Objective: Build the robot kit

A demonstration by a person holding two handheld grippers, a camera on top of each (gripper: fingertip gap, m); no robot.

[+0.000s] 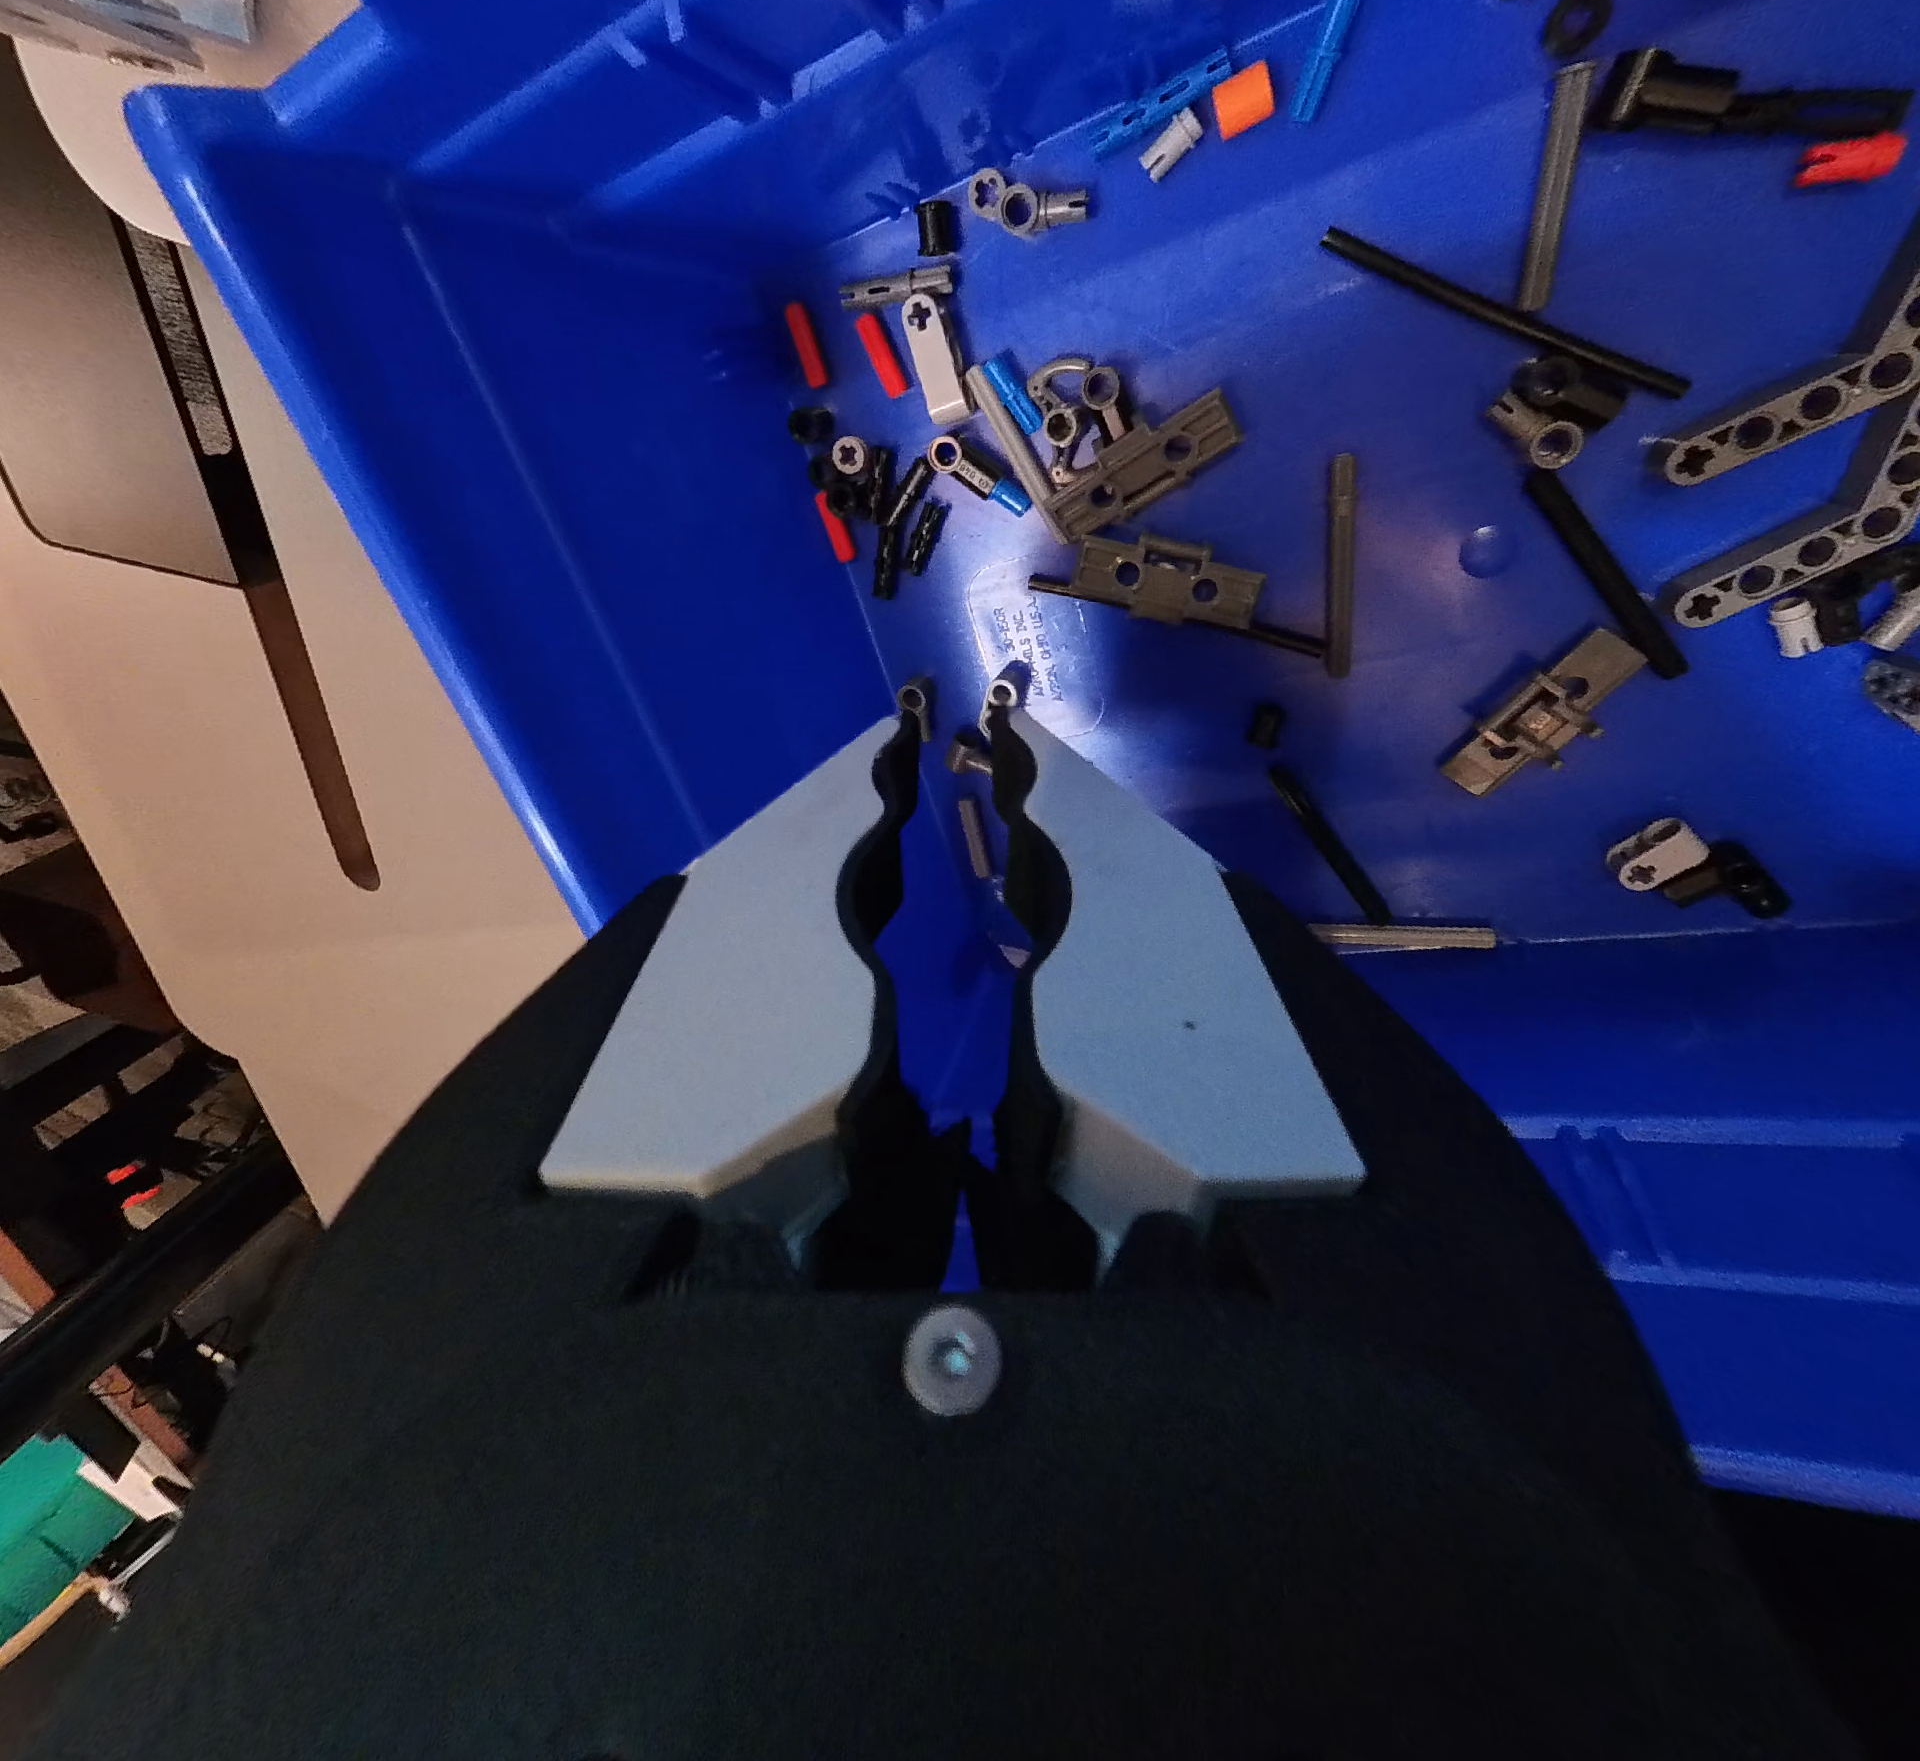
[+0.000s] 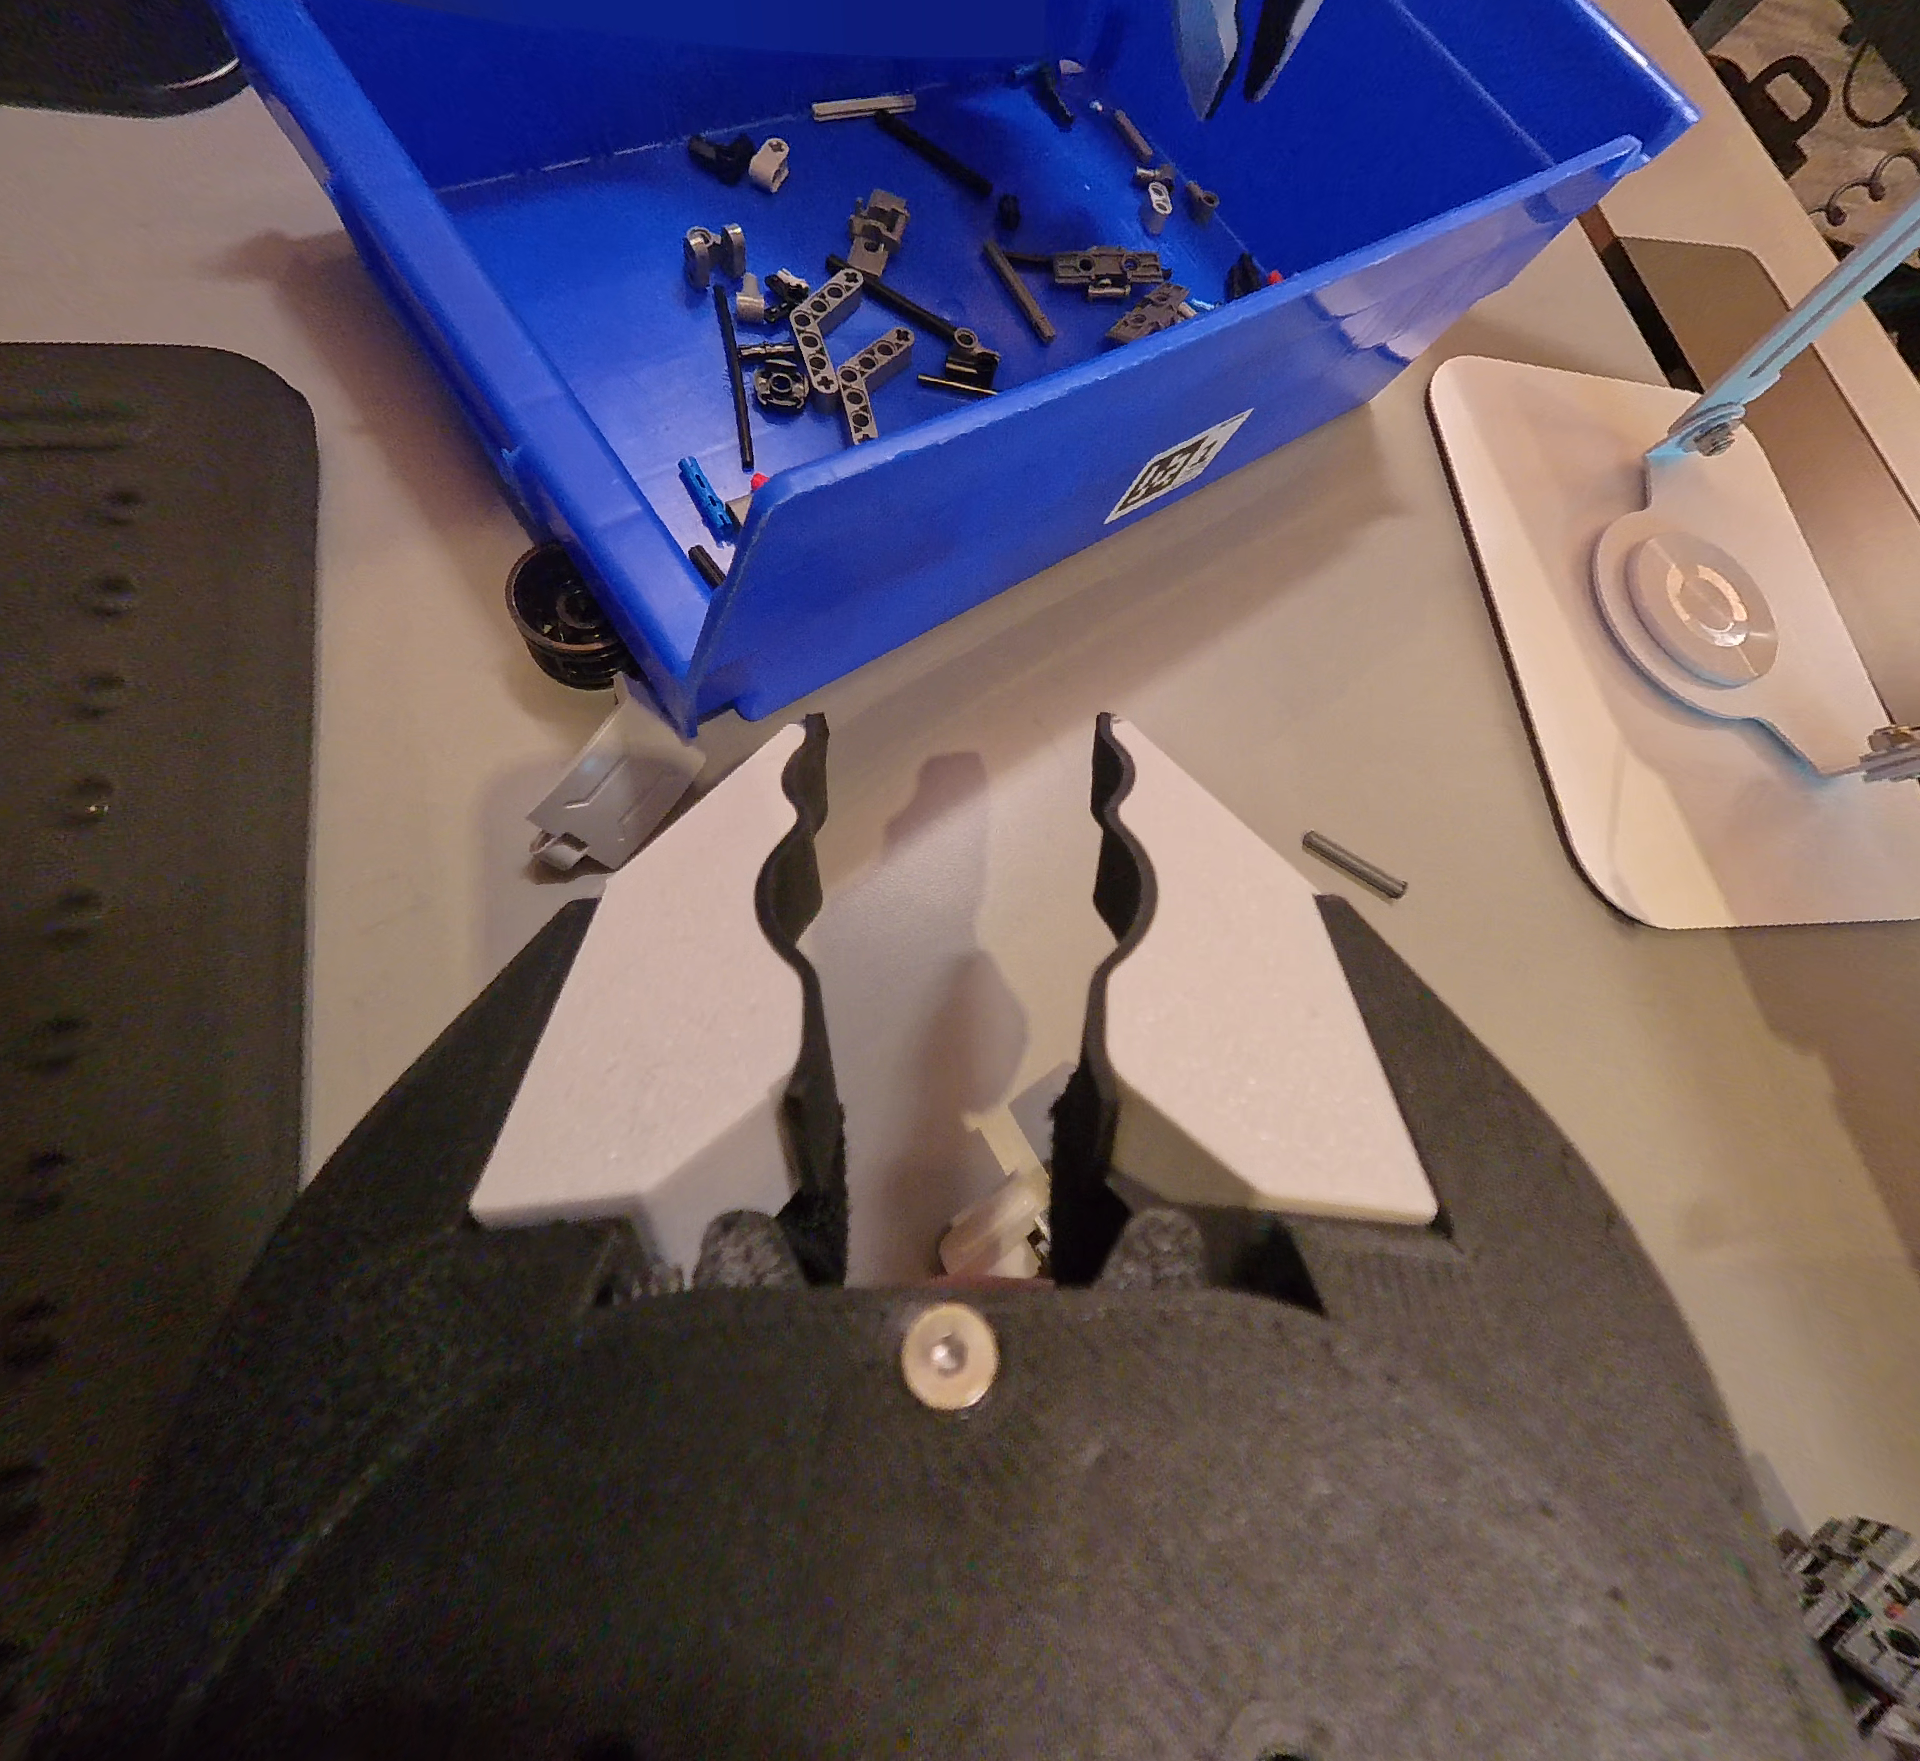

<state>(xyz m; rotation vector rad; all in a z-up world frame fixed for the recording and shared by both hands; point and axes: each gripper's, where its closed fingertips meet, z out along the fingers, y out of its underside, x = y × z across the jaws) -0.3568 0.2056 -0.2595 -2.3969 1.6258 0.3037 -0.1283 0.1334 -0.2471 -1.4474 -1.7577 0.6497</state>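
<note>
While reaching into the bin (image 1: pixel 582 485), the left gripper (image 1: pixel 961 709) hovers, fingers narrowly apart and empty, above a grey pin (image 1: pixel 975 833); loose parts lie at 1 o'clock. The right gripper (image 2: pixel 961 735) waits outside, fingers wide apart; a dark axle (image 2: pixel 1354 864) lies at 3 o'clock.

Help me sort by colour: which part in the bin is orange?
The small curved block near the bin's far wall, beside a light grey pin; nothing else there is orange.

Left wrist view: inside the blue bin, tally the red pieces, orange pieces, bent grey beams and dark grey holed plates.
red pieces: 4
orange pieces: 1
bent grey beams: 2
dark grey holed plates: 3
Total: 10
</note>
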